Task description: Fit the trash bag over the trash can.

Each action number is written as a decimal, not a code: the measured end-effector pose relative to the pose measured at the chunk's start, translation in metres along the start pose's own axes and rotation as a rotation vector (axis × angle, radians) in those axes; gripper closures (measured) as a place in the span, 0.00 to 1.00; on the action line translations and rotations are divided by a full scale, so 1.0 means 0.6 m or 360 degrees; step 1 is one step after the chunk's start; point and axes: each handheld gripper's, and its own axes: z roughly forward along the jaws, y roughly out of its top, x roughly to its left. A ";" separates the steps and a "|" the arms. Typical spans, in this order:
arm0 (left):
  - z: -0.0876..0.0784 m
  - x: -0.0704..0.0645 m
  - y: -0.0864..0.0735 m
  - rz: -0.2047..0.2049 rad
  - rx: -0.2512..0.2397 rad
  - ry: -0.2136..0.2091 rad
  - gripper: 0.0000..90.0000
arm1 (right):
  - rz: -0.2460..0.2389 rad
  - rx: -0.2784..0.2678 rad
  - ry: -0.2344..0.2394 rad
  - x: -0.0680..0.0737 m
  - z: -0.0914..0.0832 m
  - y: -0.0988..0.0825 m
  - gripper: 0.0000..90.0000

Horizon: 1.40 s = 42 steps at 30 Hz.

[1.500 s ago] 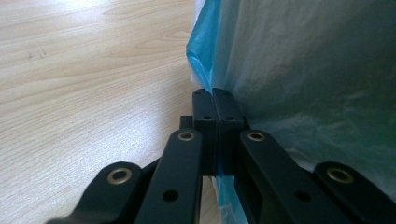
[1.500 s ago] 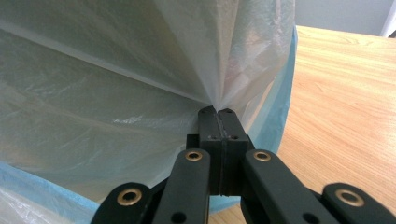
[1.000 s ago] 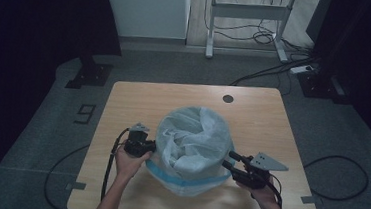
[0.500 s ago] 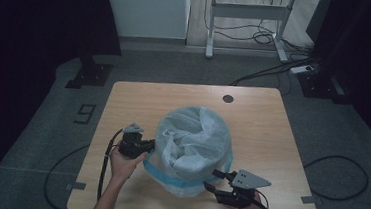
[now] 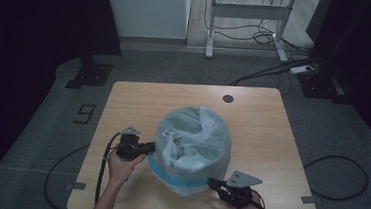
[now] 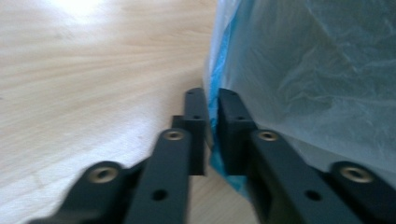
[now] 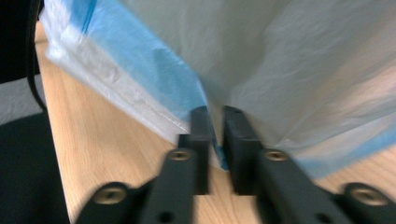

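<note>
A round bin lined with a thin, pale translucent bag stands on the wooden table; the bag's blue hem hangs low around it. My left gripper is at the bin's left side. In the left gripper view its jaws stand a narrow slit apart with the blue hem between them; they have just been opening. My right gripper is at the bin's front right. Its jaws have just been closing and pinch the hem, and creases in the bag run toward them.
A dark round hole marks the table's far side. Both grippers' cables trail off the near edge. Bare tabletop lies left, right and behind the bin. A desk frame and floor cables stand beyond the table.
My right gripper has come from the bin's right side round to its front right, lower and nearer the table edge, and closed on the hem. The left gripper has stayed in place.
</note>
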 end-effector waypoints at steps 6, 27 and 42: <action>-0.048 0.002 0.001 0.0111 -0.0232 0.0041 0.39 | 0.0061 -0.0266 -0.0032 0.001 -0.033 0.014 0.47; -0.124 -0.028 0.052 0.0465 -0.0417 -0.0226 0.28 | 0.0302 -0.0438 -0.0191 -0.076 -0.111 -0.015 0.33; -0.123 -0.045 0.094 0.0566 -0.0432 -0.0439 0.32 | 0.0386 -0.0432 -0.0242 -0.099 -0.116 -0.024 0.34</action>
